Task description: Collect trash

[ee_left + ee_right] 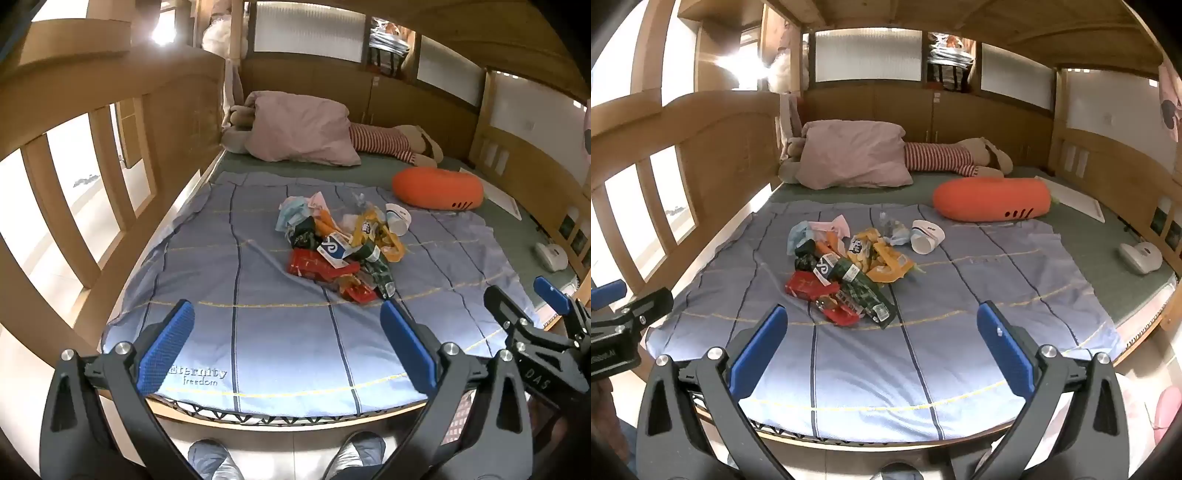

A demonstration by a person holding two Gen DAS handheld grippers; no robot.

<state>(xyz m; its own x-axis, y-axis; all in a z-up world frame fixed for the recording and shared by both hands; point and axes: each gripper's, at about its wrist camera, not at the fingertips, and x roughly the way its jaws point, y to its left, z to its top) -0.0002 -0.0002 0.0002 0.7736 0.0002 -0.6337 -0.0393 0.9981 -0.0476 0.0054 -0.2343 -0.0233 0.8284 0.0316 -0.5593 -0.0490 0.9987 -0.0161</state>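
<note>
— Where's the trash?
— A heap of crumpled colourful wrappers (332, 251) mid-bed on the blue striped blanket (258, 332).
— Grippers?
— Left gripper (288, 343) and right gripper (882, 350) both spread wide, empty — short of the heap.

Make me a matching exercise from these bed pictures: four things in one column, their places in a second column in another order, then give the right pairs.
Things:
1. pink pillow
2. carrot cushion
3. paper cup
4. red wrapper

Places:
A. on its side at the pile's far right edge
B. at the head of the bed, on the left
C. on the green sheet, right of the pile
D. at the pile's near left corner

Pairs: 1-B, 2-C, 3-A, 4-D
</note>
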